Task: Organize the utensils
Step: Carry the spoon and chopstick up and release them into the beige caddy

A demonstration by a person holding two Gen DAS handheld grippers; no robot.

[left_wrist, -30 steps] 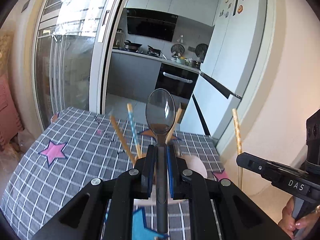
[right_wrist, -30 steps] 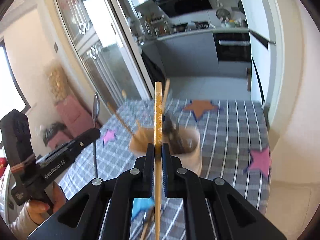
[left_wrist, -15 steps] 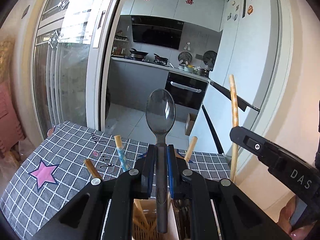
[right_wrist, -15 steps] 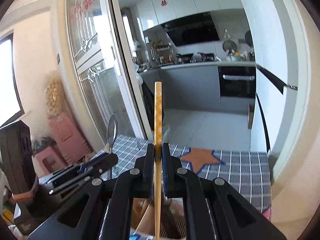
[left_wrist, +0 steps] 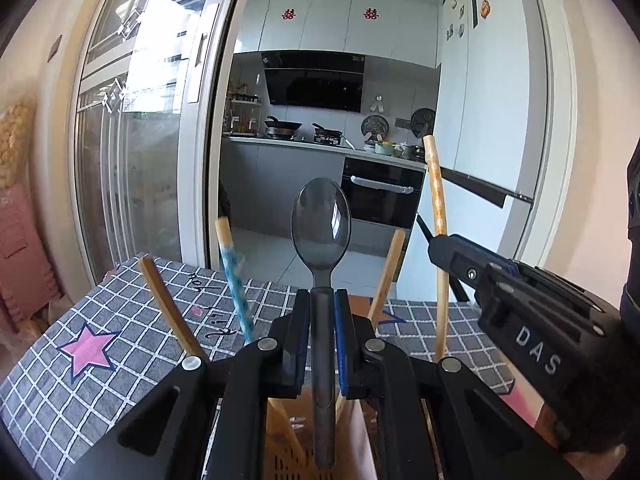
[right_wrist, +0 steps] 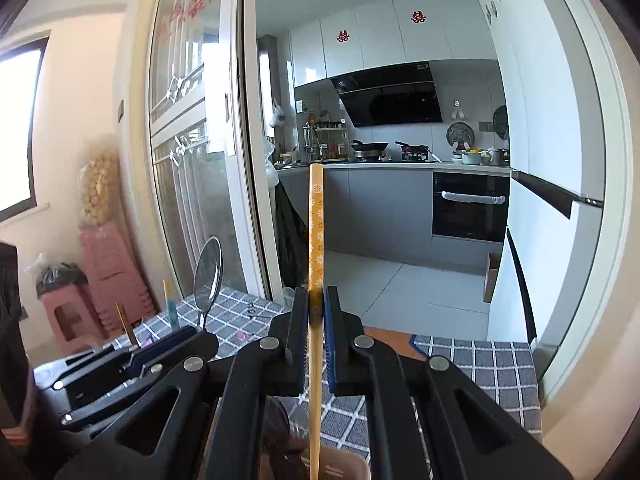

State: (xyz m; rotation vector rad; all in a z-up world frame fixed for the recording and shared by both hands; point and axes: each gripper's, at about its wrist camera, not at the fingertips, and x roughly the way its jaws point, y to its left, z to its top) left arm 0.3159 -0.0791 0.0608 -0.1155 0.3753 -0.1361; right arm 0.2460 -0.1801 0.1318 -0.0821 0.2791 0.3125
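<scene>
Left hand-held gripper (left_wrist: 322, 300) lower — spoon (left_wrist: 321, 232) clamped, utensil holder (left_wrist: 296, 440) nearer

I note the spoon (left_wrist: 321, 232) as smoky translucent plastic, glossy. The chopstick (right_wrist: 316, 240) I hold reads as printed wood — satin, flower-patterned. Both grippers, left (left_wrist: 322, 336) and right (right_wrist: 316, 344), show matt black plastic with metal screws. The tablecloth (left_wrist: 80, 364) is woven checked cloth — matt.

Dark translucent spoon (left_wrist: 321, 236) upright, bowl at 12 o'clock; flower-print wooden chopstick (right_wrist: 316, 248) upright over beige utensil holder (right_wrist: 340, 466).
</scene>
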